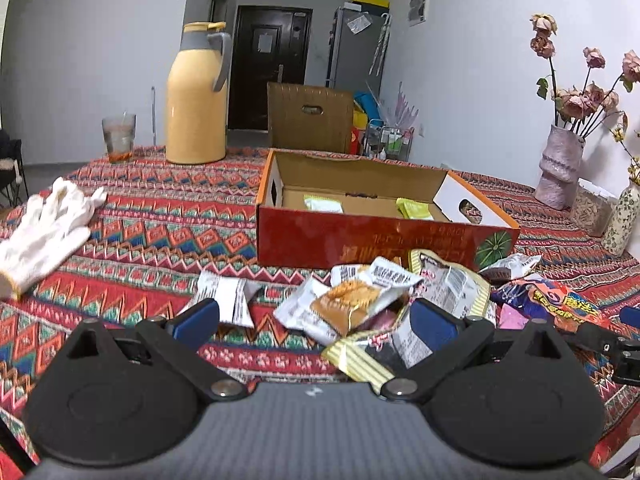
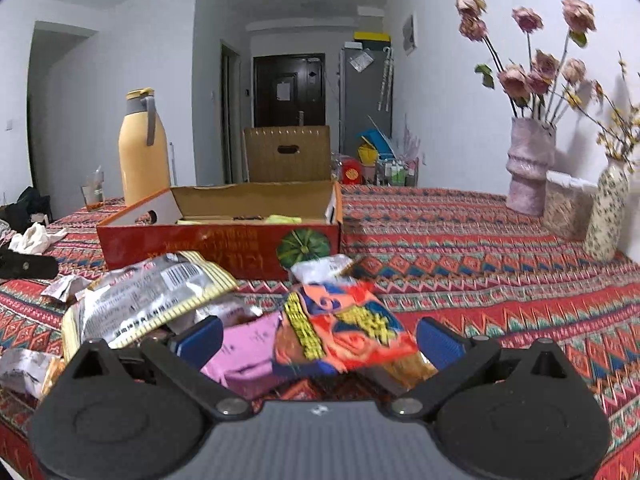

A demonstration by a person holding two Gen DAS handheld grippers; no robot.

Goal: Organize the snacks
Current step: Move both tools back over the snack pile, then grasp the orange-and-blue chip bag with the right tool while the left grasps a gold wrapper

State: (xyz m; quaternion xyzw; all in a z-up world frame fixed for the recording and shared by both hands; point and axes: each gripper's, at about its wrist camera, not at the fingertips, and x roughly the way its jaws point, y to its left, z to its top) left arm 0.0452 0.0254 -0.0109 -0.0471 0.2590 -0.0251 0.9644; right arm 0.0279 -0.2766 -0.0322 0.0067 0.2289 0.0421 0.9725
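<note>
Tongs (image 1: 314,320) (image 2: 320,340) both spread | snack pile (image 1: 360,304) between | box (image 1: 372,240) beyond

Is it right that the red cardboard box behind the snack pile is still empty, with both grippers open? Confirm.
Not quite. The red cardboard box already holds two light green packets, seen in the left wrist view. The rest stands: it sits behind the snack pile, and the left gripper and right gripper are open.

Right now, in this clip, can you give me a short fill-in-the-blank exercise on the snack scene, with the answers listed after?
1. The red cardboard box on the patterned tablecloth stands with its top ____.
2. The dried flowers stand in a pale pink ____.
3. The left gripper and the right gripper both have their jaws ____.
4. Left of the box, beside the yellow thermos jug, lies a pair of white ____.

Answers: open; vase; open; gloves
</note>
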